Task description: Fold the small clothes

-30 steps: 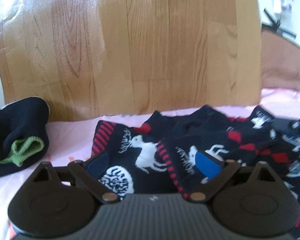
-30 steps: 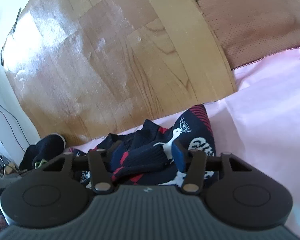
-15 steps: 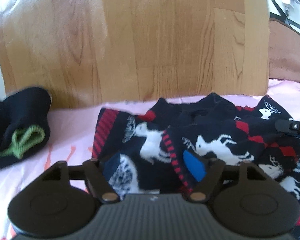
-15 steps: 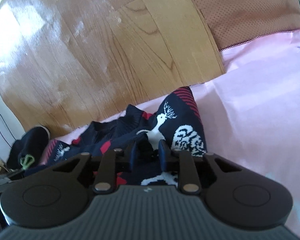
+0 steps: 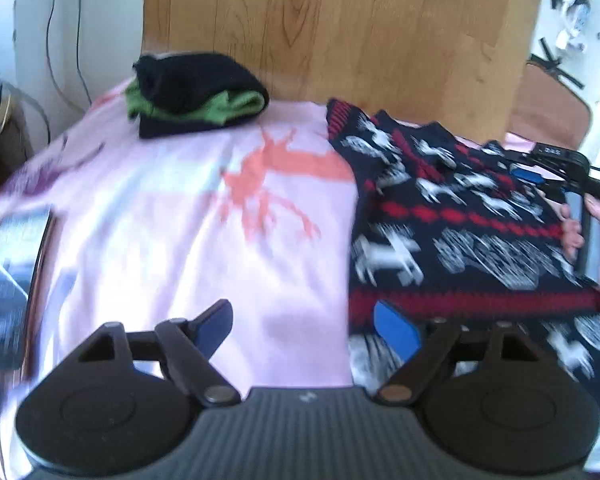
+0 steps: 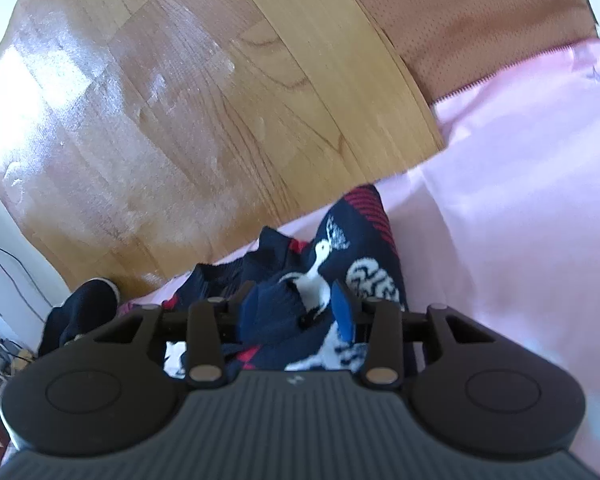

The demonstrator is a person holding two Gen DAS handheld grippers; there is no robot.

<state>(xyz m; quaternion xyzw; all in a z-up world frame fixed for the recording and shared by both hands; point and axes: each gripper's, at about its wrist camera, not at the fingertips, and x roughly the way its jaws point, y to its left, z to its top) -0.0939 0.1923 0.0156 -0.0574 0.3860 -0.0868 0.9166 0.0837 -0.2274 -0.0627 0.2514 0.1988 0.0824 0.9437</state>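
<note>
A dark navy sweater [image 5: 452, 216] with white reindeer and red bands lies on the pink sheet [image 5: 172, 216]. My left gripper [image 5: 304, 326] is open and empty, raised over the sheet at the sweater's left edge. My right gripper [image 6: 292, 308] has its fingers a hand's width apart with a raised fold of the sweater [image 6: 276, 308] between them; whether the pads press on it is unclear. The right gripper also shows in the left wrist view [image 5: 556, 176] at the sweater's far right side.
A folded black and green garment [image 5: 196, 92] lies at the back left of the sheet, against an upright wooden board [image 5: 340, 28]. A dark flat device [image 5: 12, 272] lies at the left edge. A brown cushion [image 6: 472, 16] stands behind the sheet.
My left gripper has pulled back and up, off the sweater, and opened wider. My right gripper's fingers, nearly closed half a second ago, now stand wider apart around the fold.
</note>
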